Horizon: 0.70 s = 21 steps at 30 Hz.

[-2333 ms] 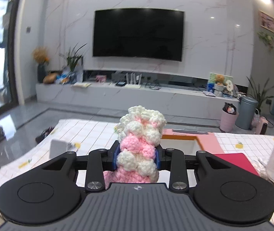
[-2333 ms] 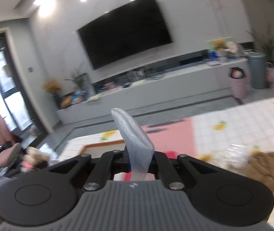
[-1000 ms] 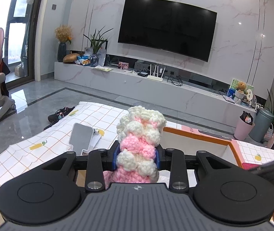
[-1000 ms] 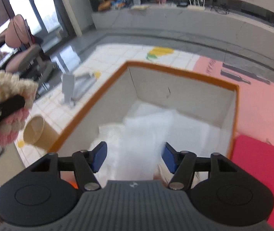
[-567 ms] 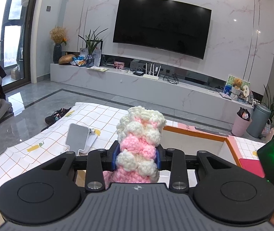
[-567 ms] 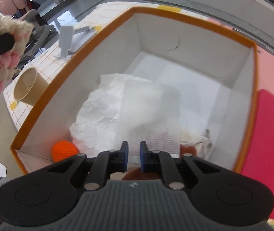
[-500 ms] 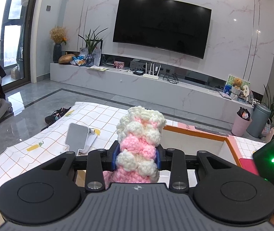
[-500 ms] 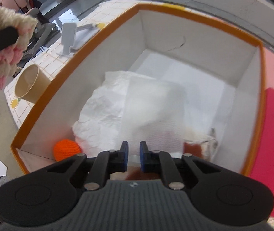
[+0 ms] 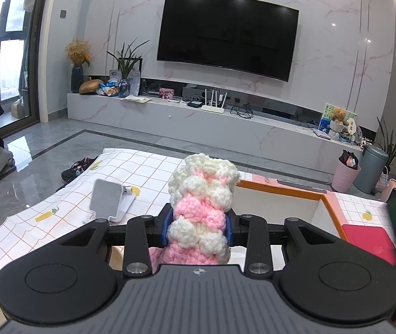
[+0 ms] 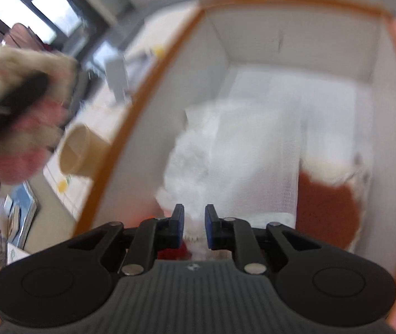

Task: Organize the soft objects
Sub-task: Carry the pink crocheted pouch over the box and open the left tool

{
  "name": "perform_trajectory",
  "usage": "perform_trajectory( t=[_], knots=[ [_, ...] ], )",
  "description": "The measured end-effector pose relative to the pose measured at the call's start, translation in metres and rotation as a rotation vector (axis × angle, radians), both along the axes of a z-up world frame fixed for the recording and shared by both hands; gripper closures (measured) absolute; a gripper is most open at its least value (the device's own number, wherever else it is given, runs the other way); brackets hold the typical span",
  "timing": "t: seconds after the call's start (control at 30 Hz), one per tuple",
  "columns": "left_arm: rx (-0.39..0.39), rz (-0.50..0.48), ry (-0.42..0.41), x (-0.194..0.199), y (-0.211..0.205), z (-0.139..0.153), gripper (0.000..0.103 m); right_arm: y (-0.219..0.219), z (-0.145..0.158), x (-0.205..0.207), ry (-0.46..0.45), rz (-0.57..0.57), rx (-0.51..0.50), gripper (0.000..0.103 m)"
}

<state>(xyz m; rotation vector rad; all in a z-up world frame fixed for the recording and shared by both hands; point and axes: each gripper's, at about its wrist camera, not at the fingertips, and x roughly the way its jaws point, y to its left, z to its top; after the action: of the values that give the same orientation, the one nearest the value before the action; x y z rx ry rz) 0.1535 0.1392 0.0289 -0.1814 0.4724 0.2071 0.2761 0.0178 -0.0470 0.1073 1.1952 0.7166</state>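
A pink and cream knitted toy is squeezed between the blue pads of the left gripper. It is held up in the air, over the near left corner of the box. The toy is bumpy and soft, made of thick yarn puffs, and it stands upright between the fingers.

The box is white inside with an orange rim, and it sits on a table under a white cloth with orange squares. A grey phone stand lies on the cloth near the left edge. A red flat thing rests by the right side of the box. Behind the table a grey shiny floor, a long white shelf and a big black TV on a marble wall can be seen.

In the right wrist view, which is blurred, the right gripper is pointed down into the box. Its jaws have just been opening a little, and a narrow gap is left with nothing squeezed in it. One second ago they were wide apart. White crinkly paper and a brown and cream soft thing are lying at the bottom. A paper cup is lying on its side just outside the left wall of the box.

The toy has been kept in the same grip since the earlier pictures.
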Motion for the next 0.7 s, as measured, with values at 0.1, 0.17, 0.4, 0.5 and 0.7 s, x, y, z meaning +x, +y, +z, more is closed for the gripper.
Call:
perform_trajectory(
  t=[0.1,0.17,0.4,0.5,0.7],
  knots=[
    [-0.003,-0.032,0.000,0.004,-0.004,0.000,0.063,-0.014,0.031,-0.024,-0.211,-0.027,0.026,0.081],
    [0.026,-0.074,0.012,0.009,-0.011,0.000,0.063,-0.025,0.041,-0.038,-0.312,-0.078,0.043,0.081],
    [0.144,-0.237,0.080,0.044,-0.040,-0.011,0.064,-0.054,0.022,-0.053,-0.374,-0.142,0.093,0.081],
    [0.213,-0.294,0.138,0.067,-0.055,-0.018,0.064,-0.058,0.020,-0.052,-0.384,-0.138,0.082,0.081],
    [0.338,-0.312,0.280,0.124,-0.082,-0.050,0.063,-0.081,0.020,-0.049,-0.381,-0.185,0.105,0.081]
  ],
)
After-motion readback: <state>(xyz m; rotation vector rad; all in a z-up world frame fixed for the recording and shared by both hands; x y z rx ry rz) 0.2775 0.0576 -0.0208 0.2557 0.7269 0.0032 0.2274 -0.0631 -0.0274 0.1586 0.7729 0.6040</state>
